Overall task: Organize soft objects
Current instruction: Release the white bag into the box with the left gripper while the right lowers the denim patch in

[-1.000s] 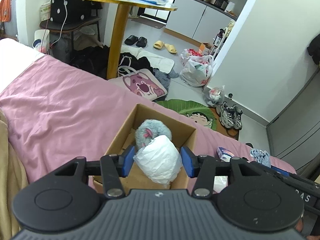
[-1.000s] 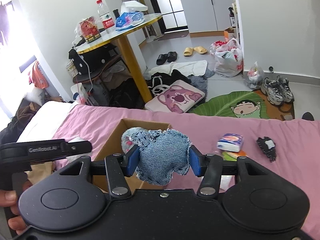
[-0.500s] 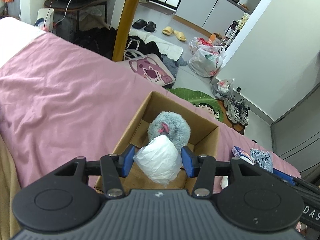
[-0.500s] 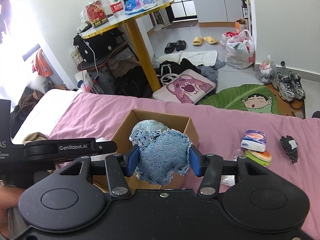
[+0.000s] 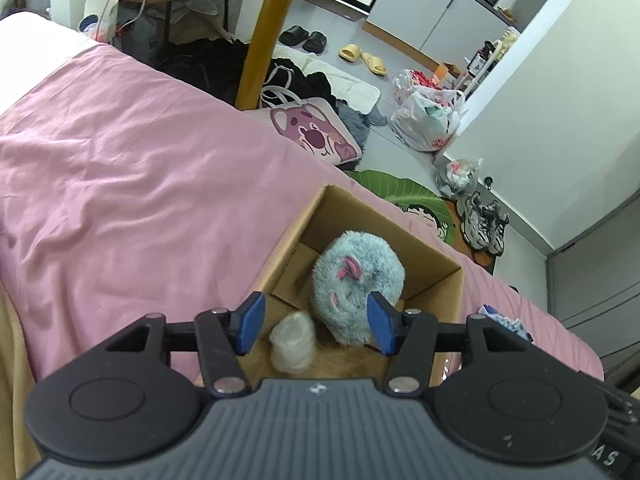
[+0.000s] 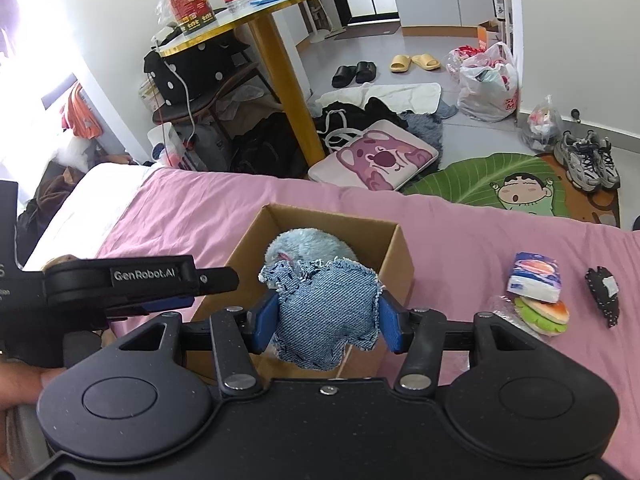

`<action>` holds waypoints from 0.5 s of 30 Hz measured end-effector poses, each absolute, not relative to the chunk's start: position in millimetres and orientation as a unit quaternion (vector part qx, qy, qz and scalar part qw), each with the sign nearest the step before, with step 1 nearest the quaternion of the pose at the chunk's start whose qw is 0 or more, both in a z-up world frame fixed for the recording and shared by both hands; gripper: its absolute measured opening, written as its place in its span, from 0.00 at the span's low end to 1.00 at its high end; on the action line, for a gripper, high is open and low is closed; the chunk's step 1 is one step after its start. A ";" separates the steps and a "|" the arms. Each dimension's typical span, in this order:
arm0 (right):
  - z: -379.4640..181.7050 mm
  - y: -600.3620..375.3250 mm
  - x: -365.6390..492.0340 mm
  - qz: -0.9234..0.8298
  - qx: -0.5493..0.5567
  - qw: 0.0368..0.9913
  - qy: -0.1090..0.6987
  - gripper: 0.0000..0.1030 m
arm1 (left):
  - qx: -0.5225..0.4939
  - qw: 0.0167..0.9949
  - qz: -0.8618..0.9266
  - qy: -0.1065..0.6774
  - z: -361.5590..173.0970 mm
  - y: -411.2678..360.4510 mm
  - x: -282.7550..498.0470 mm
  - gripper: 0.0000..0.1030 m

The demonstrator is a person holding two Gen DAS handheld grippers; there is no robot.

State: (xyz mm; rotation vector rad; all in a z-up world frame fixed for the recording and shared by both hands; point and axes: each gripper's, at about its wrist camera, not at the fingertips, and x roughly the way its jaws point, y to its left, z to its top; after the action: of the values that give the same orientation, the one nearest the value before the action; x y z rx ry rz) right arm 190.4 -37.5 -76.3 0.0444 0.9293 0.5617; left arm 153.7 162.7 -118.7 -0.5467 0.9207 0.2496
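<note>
A pink bedsheet (image 5: 120, 184) covers the bed and forms the work surface; an open cardboard box (image 5: 436, 258) rests on it near the floor-side edge. The left gripper (image 5: 312, 322) hovers above the box with its blue pads spread apart and nothing between them. Inside the box lie 2 items: a grey-blue plush toy (image 5: 356, 280) and, just beside it on the near side, a white soft bundle (image 5: 292, 342). The right gripper (image 6: 326, 316) is clamped on a denim cushion (image 6: 326, 312), held above the near part of the box. On the sheet to the right of the box lie a tissue pack (image 6: 534, 276) touching a burger-shaped toy (image 6: 542, 314), with a small black item (image 6: 602, 294) near them. Beyond the bed, the grey floor holds a round table on a yellow leg (image 6: 280, 64), a pink bear-print bag (image 6: 380, 160), a green leaf-shaped mat (image 6: 488, 178), 1 pair of sneakers (image 6: 588, 160), slippers and plastic bags.
</note>
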 end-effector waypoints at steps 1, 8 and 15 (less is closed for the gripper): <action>-76.9 -35.5 189.5 0.268 0.020 0.855 0.443 0.50 | -0.262 0.852 0.120 0.436 -117.7 164.0 153.3 0.55; -80.8 -21.9 186.2 0.283 0.017 0.845 0.452 0.50 | -0.272 0.850 0.131 0.432 -106.9 172.6 139.1 0.61; -85.8 -5.5 183.3 0.296 0.020 0.836 0.462 0.50 | -0.274 0.849 0.147 0.428 -98.8 179.2 124.3 0.70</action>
State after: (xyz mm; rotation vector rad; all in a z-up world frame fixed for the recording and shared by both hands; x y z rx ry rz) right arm 183.3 -5.5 -85.8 0.0433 0.9785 0.6257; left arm 124.3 179.2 -98.8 -0.5772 0.9018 0.3095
